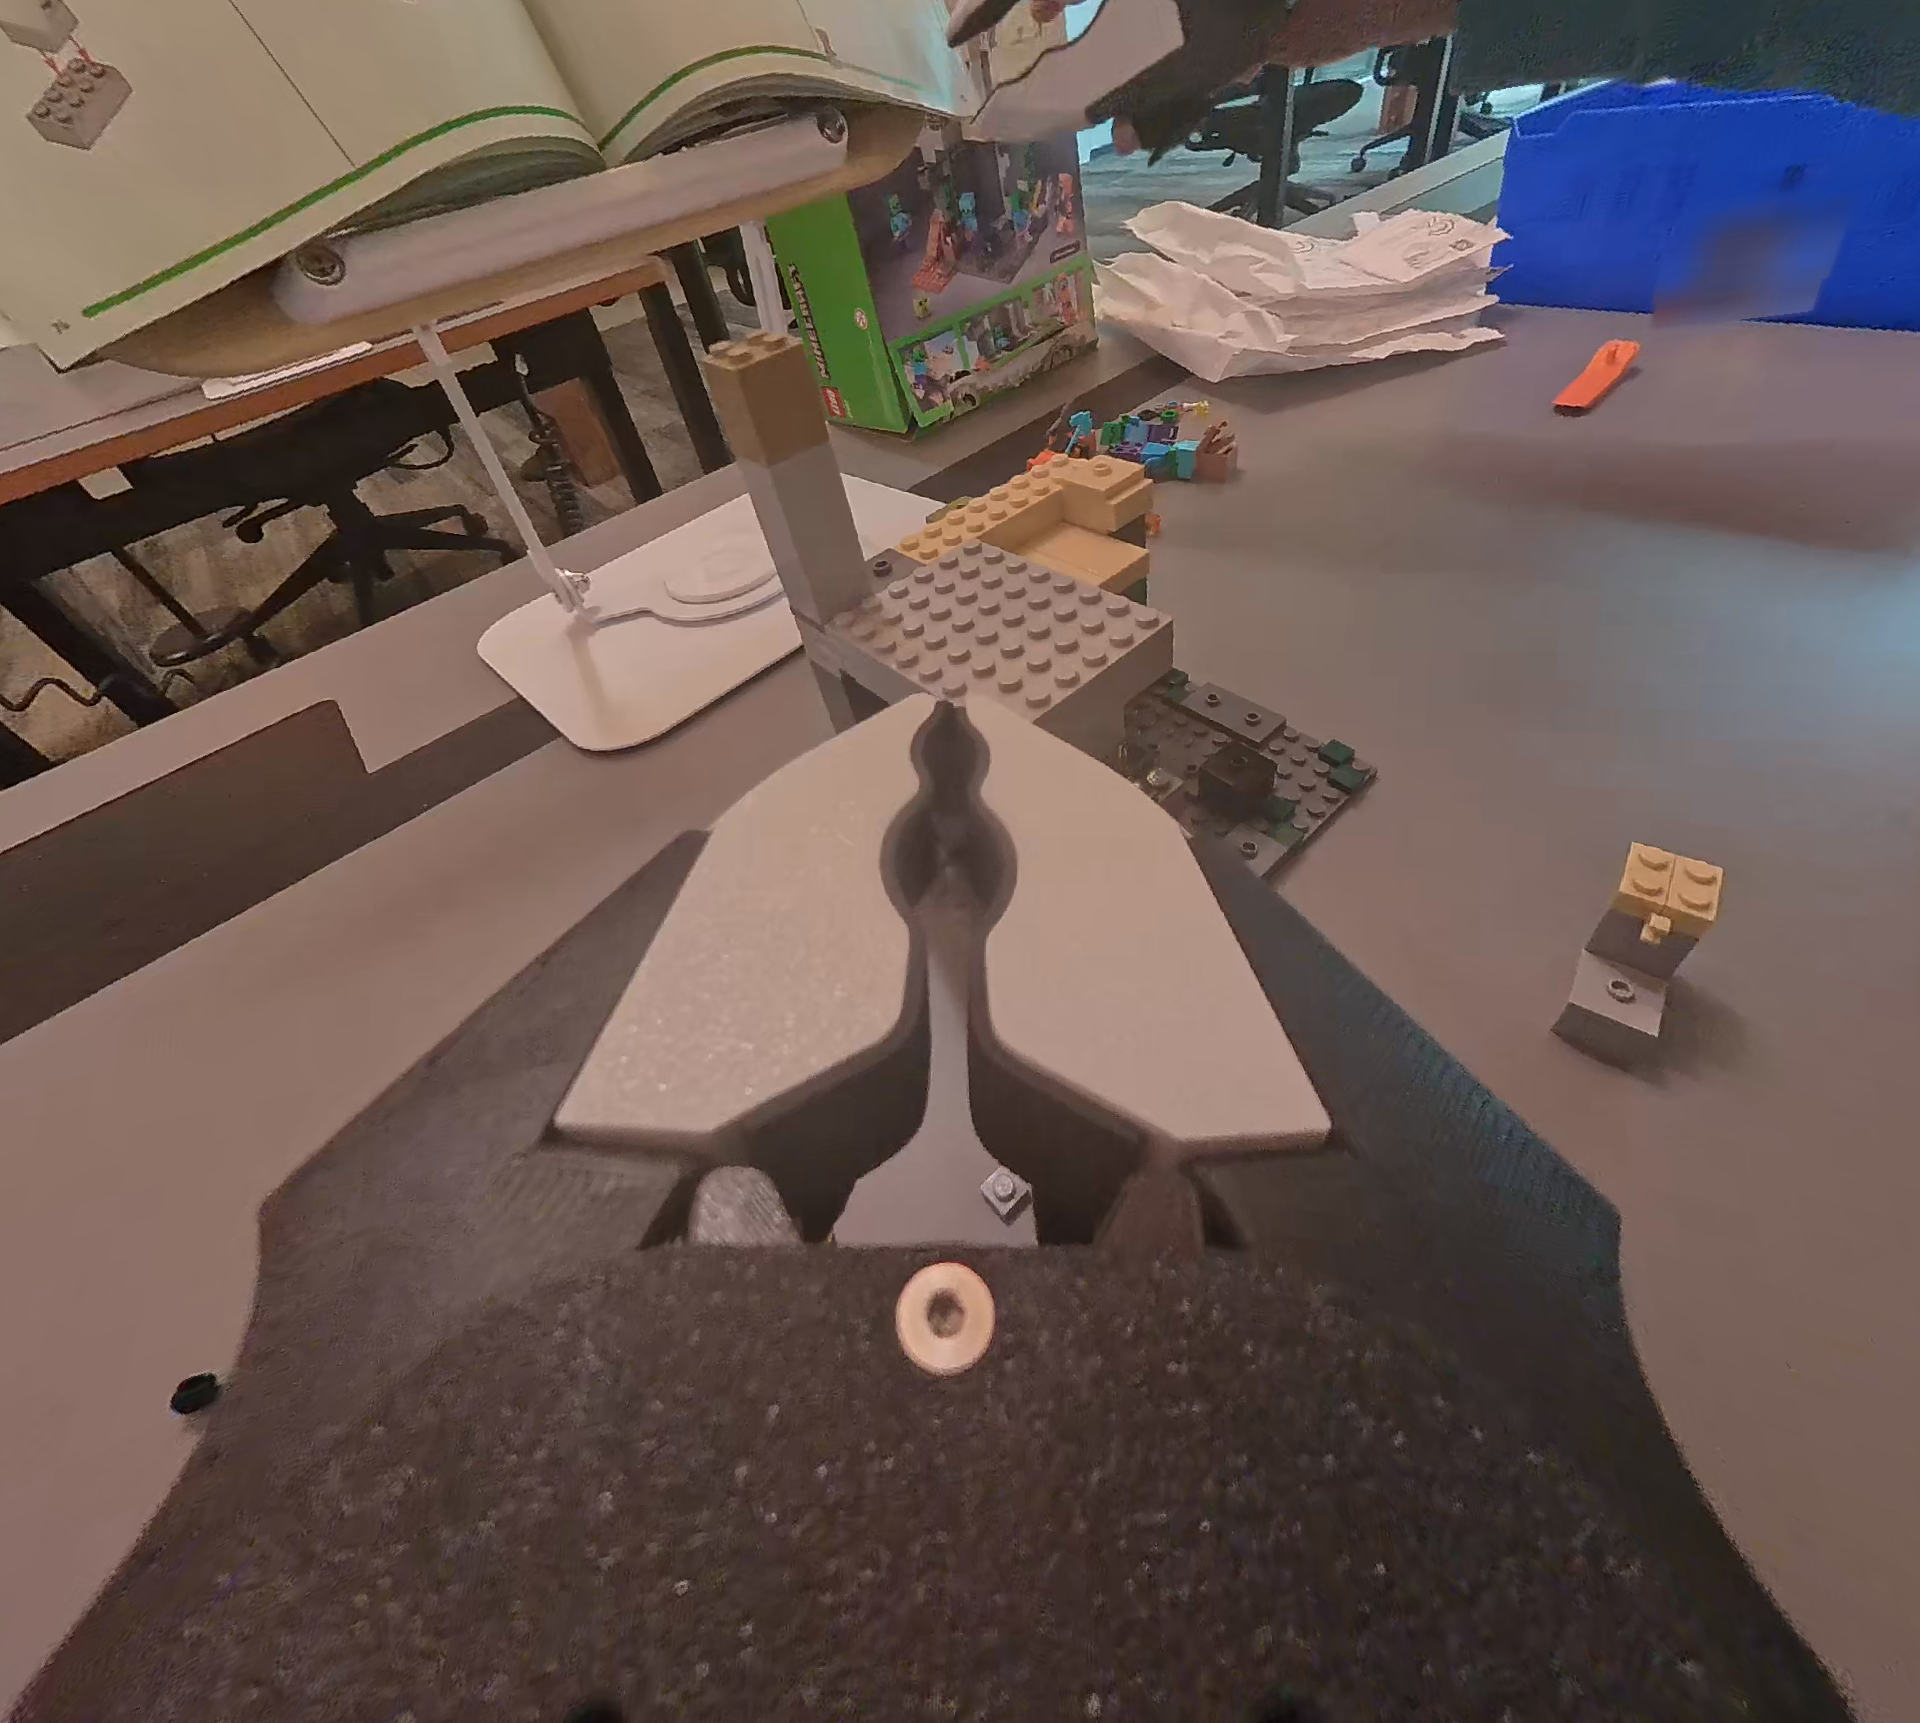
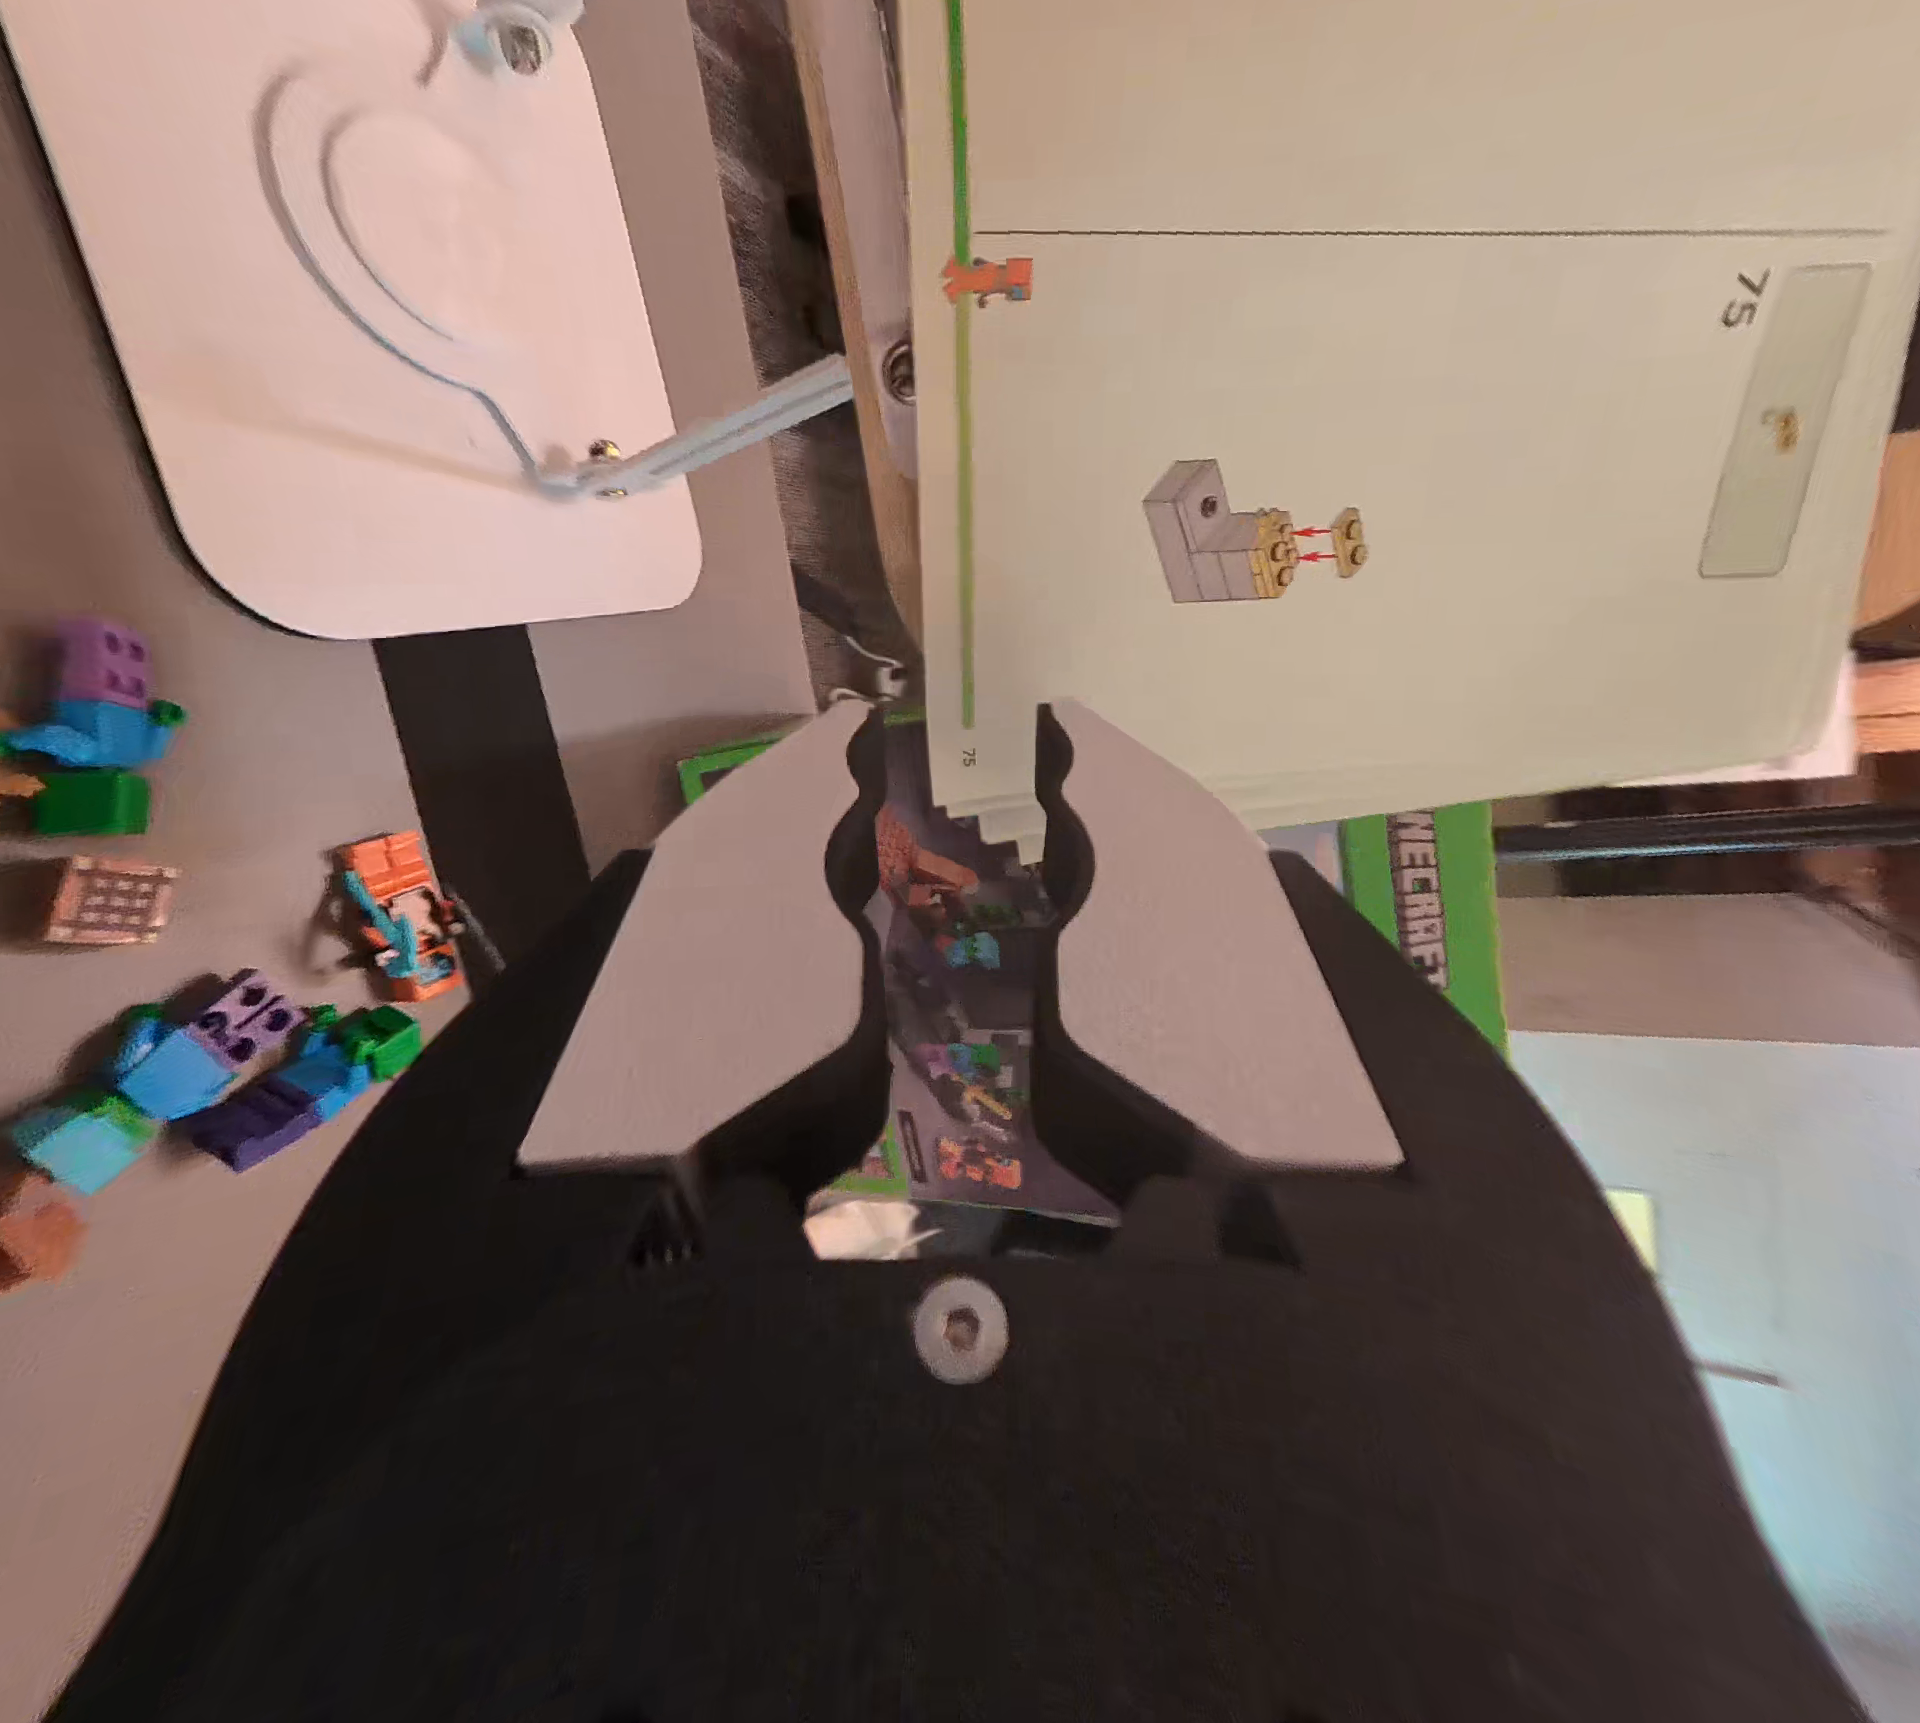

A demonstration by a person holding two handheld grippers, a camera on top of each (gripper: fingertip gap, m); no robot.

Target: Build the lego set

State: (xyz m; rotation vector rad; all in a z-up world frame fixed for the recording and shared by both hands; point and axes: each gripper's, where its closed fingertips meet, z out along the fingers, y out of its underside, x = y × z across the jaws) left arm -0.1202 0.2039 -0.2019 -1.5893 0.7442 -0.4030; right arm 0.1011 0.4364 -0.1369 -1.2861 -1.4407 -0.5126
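My left gripper hangs with fingers clenched on nothing; the grey studded brick building on the grey desk sits just beyond at 12 o'clock. My right gripper is released, fingers straddling the open instruction booklet's bottom corner, not pressing it.

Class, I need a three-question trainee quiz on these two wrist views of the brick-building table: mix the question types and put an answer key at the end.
1. True or false: the left gripper has its fingers closed together with nothing between them.
2. Multiple choice: the right gripper is open at a corner of which thing? A) the blue bin B) the open instruction booklet C) the orange tool
3. Fill in: the tall grey column topped with a tan brick stands at a corner of the ____ studded plate.

Key: 1 true; 2 B; 3 grey.
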